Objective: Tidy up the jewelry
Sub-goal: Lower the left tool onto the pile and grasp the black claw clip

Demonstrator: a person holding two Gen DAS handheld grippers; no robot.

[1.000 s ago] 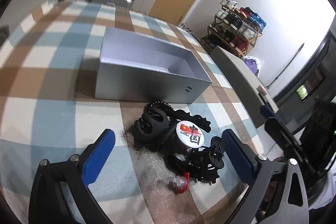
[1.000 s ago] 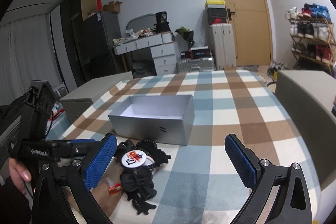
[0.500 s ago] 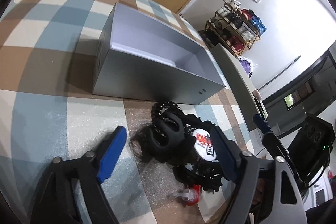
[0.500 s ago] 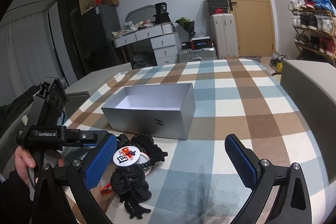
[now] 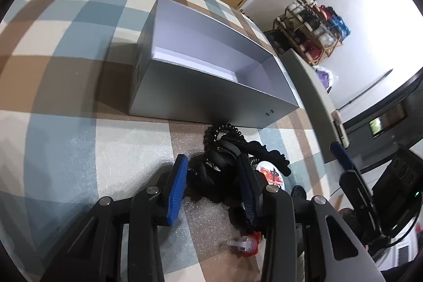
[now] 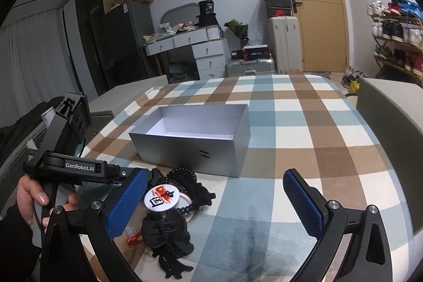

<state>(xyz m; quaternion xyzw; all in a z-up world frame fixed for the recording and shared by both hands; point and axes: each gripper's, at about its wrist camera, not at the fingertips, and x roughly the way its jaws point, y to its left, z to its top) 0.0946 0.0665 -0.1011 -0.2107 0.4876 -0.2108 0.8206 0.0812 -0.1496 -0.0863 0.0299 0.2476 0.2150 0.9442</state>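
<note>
An open silver box (image 5: 211, 75) stands on the checked tablecloth; it also shows in the right wrist view (image 6: 195, 139). In front of it lies a pile of black jewelry (image 5: 230, 149) with a round white badge (image 6: 161, 198), a black bead bracelet (image 6: 182, 173) and a small red clip (image 5: 249, 245). My left gripper (image 5: 212, 176) has its blue pads closed in around a black piece (image 5: 208, 173) at the pile's left side. My right gripper (image 6: 215, 198) is open and empty, low over the table to the right of the pile.
The checked tablecloth (image 6: 304, 123) covers the table. Grey chair backs stand at the right edge (image 6: 391, 110) and at the far left (image 6: 127, 91). A desk, suitcases and a shoe rack stand beyond the table.
My left gripper moved forward and down onto the jewelry pile and its jaws closed from wide open to narrow around a black piece. The right gripper stayed open and shifted little.
</note>
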